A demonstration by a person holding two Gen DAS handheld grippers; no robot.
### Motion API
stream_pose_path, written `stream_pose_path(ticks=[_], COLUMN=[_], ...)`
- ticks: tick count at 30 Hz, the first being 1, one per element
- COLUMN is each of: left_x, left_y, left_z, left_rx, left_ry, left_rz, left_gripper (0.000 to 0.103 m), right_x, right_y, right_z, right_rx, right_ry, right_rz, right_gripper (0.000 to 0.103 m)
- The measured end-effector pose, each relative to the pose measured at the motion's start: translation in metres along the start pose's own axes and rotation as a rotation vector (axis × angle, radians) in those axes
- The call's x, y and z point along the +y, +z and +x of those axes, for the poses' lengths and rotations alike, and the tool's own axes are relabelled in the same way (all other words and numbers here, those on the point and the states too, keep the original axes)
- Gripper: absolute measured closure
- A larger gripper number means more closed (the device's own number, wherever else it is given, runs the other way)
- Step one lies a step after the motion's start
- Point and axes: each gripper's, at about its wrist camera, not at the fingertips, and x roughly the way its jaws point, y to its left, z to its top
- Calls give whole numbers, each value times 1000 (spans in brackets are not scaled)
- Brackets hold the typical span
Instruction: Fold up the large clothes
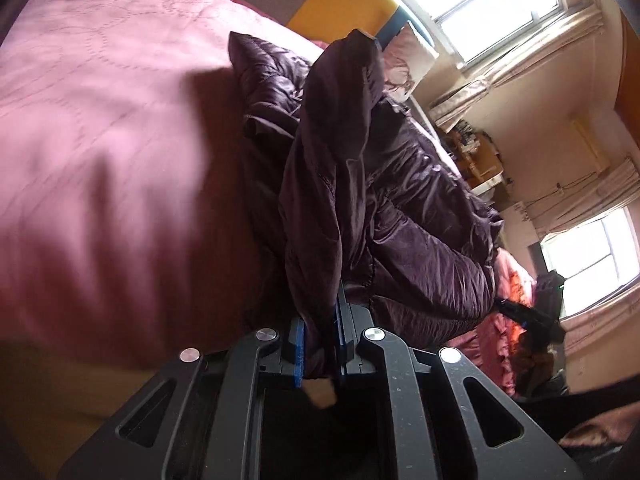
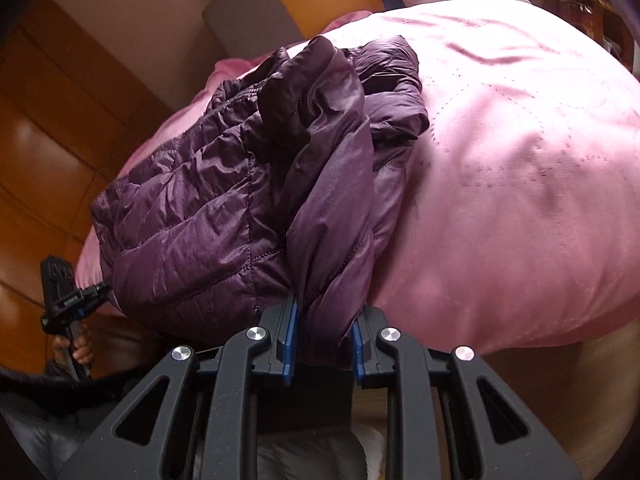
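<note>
In the left wrist view, your left gripper (image 1: 320, 344) is clenched on a fold of the purple down jacket (image 1: 400, 220); the fabric runs down between the two blue pads, and the rest of the jacket lies bunched ahead of you on the pink bedspread (image 1: 120, 120). I judge that you are in the middle of a fold: one edge is lifted and must be carried over the body of the jacket. Beyond the jacket you can see the yellow headboard (image 1: 340, 4), a pillow (image 1: 404, 60), two bright windows (image 1: 500, 0) with pale curtains, and a cluttered shelf (image 1: 476, 152) by the wall. In the right wrist view, your right gripper (image 2: 324, 340) also grasps the jacket (image 2: 200, 220), a thick puffy fold that fills the gap between the pads, which stand wider apart here. The jacket sits near the edge of the bed (image 2: 520, 160), with a brown wooden floor (image 2: 48, 140) below, and the other gripper (image 2: 72, 300) shows small at the far left, at the jacket's corner. The next move, I think, calls for both hands to travel together at the same height, because this slippery padded cloth will probably slide or puff open if one side goes ahead. Lay the edge flat before you let go.
</note>
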Motion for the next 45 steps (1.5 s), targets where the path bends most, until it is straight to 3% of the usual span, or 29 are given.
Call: stream_pose_path(ticks=[3, 4, 6, 8, 12, 14, 15, 16, 17, 19, 21, 28, 32, 38, 45], left_x=[-5, -7, -8, -9, -11, -18, -20, -23, -26, -34, -39, -56, -63, -64, -51], left_y=[4, 10, 21, 34, 55, 61, 64, 63, 60, 59, 52, 49, 73, 127, 190], left_z=[-9, -13, -20, -24, -11, 3, 9, 11, 14, 15, 12, -21, -36, -23, 35], left_rx=[-20, -43, -98, -145, -152, -150, -144, -136, -125, -121, -134, -221, -289, -340, -313], left_ry=[102, 116, 127, 127, 124, 133, 127, 121, 118, 139, 174, 208, 174, 180, 240], left_rz=[45, 62, 68, 78, 123, 139, 147, 161, 182, 233, 276, 318, 298, 273, 197], left_gripper=[75, 61, 35, 33, 33, 33, 38, 58, 70, 92, 98, 100, 101, 101, 101], right_x=[8, 12, 16, 20, 27, 34, 38, 40, 41, 40, 46, 65, 72, 72, 66], right_y=[16, 21, 39, 51, 72, 76, 71, 70, 69, 61, 59, 69, 95, 153, 210], right_z=[-8, -11, -8, -3, 23, 35, 42, 43, 44, 43, 33, -24, -38, -15, 45], right_rx=[-84, -119, -171, -192, -180, -154, -144, -138, -135, -130, -144, -248, -324, -372, -367], right_ry=[-69, -83, -114, -136, -201, -225, -229, -232, -237, -248, -255, -197, -172, -177, -300], right_rz=[-58, -70, -96, -129, -201, -234, -245, -257, -264, -268, -274, -262, -231, -179, -150], right_gripper=[53, 41, 39, 39, 39, 52, 57, 66, 77, 88, 93, 95, 95, 95, 95])
